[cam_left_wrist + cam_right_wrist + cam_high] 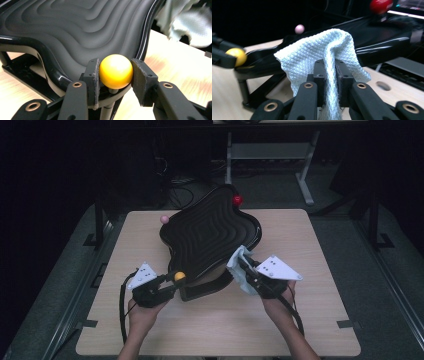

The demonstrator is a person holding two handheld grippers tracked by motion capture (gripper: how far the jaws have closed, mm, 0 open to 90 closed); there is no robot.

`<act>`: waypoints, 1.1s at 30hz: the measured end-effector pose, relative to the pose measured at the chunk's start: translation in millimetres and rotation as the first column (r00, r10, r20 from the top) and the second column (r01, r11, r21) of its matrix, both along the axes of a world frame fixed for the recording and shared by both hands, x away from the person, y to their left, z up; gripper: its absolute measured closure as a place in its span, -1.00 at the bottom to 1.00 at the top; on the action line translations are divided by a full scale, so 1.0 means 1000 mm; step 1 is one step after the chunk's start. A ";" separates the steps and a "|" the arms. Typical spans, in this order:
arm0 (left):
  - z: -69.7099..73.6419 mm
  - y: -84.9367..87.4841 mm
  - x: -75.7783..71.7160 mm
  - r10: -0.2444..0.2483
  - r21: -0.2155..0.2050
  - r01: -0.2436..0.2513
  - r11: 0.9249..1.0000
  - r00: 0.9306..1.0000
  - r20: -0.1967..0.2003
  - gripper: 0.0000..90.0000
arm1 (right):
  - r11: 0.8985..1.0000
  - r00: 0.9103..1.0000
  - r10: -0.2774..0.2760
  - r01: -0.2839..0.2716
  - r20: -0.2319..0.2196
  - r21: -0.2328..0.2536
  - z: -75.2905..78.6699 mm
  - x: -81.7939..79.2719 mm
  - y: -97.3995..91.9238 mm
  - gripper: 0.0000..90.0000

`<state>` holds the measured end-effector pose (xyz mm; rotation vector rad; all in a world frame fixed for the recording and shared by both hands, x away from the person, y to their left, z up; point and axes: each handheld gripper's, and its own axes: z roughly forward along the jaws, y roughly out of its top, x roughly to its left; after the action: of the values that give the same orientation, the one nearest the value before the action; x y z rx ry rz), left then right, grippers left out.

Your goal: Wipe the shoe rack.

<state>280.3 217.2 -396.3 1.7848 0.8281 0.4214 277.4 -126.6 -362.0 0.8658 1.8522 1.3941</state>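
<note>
The left tool [115, 75] clamps the yellow knob [116, 71] at the black wavy tray's [210, 237] 7 o'clock edge, steadying it mid-surface [300, 330]. The right tool [329, 72] pinches a white cloth [322, 50] at 4 o'clock. Wiping appears underway; next, drag the cloth across the ridges.

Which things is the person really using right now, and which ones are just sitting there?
In use:
- left gripper, clamped on the yellow ball
- right gripper, pinching the white cloth
- black wavy tray, with the cloth at its edge

Just there:
- red ball
- pink ball
- wooden table
</note>
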 end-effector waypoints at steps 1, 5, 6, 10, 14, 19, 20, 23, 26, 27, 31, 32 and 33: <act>0.000 0.002 0.000 0.004 -0.004 -0.004 1.000 1.000 -0.003 0.34 | 1.000 1.000 -0.008 0.008 0.001 0.010 0.003 0.001 -0.003 0.79; -0.001 0.008 0.002 0.026 -0.009 -0.026 1.000 1.000 -0.005 0.33 | 0.999 1.000 -0.013 0.013 0.002 0.030 0.006 0.003 -0.005 0.79; -0.001 0.009 0.002 0.032 -0.009 -0.032 0.999 0.999 -0.005 0.33 | 1.000 1.000 -0.008 0.008 0.001 0.023 0.004 0.003 -0.002 0.79; 0.000 0.012 0.002 0.058 0.003 -0.058 0.998 0.998 0.000 0.33 | 0.999 0.998 0.048 -0.049 -0.035 -0.011 -0.004 0.001 0.015 0.79; 0.000 0.017 0.003 0.078 0.005 -0.078 0.997 0.997 -0.003 0.33 | 1.000 0.999 0.029 -0.029 -0.017 -0.003 0.001 0.002 0.007 0.79; 0.000 0.017 0.003 0.082 0.004 -0.082 0.997 0.997 -0.003 0.33 | 0.998 1.000 -0.022 0.023 -0.010 0.063 0.011 0.006 -0.010 0.79; 0.000 0.017 0.003 0.083 0.004 -0.083 0.997 0.997 -0.002 0.33 | 0.998 1.000 -0.018 0.019 -0.010 0.058 0.010 0.007 -0.009 0.79; 0.000 0.018 0.003 0.083 0.006 -0.083 0.997 0.997 -0.001 0.33 | 0.999 1.000 0.023 -0.022 -0.017 0.026 0.004 0.004 0.005 0.79; 0.000 0.018 0.004 0.079 0.008 -0.079 0.997 0.997 -0.001 0.33 | 0.998 0.997 0.062 -0.062 -0.035 -0.008 -0.001 0.002 0.017 0.79; 0.000 0.018 0.004 0.078 0.009 -0.078 0.997 0.997 -0.001 0.33 | 0.998 0.998 0.060 -0.060 -0.033 -0.009 -0.001 0.002 0.017 0.79; 0.000 0.018 0.004 0.078 0.009 -0.078 0.997 0.997 -0.002 0.34 | 1.000 1.000 0.014 -0.014 -0.007 0.026 0.008 0.005 0.001 0.79; 0.000 0.018 0.004 0.079 0.008 -0.079 0.997 0.997 0.000 0.34 | 0.999 1.000 0.003 -0.003 -0.006 0.045 0.010 0.006 -0.004 0.79; -0.001 0.018 0.003 0.082 0.006 -0.082 0.997 0.997 0.004 0.34 | 0.998 1.000 -0.004 0.005 -0.008 0.062 0.012 0.007 -0.008 0.79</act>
<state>283.6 234.9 -396.8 1.7597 0.9000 0.4814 284.2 -134.7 -350.4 0.9067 1.8201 1.4540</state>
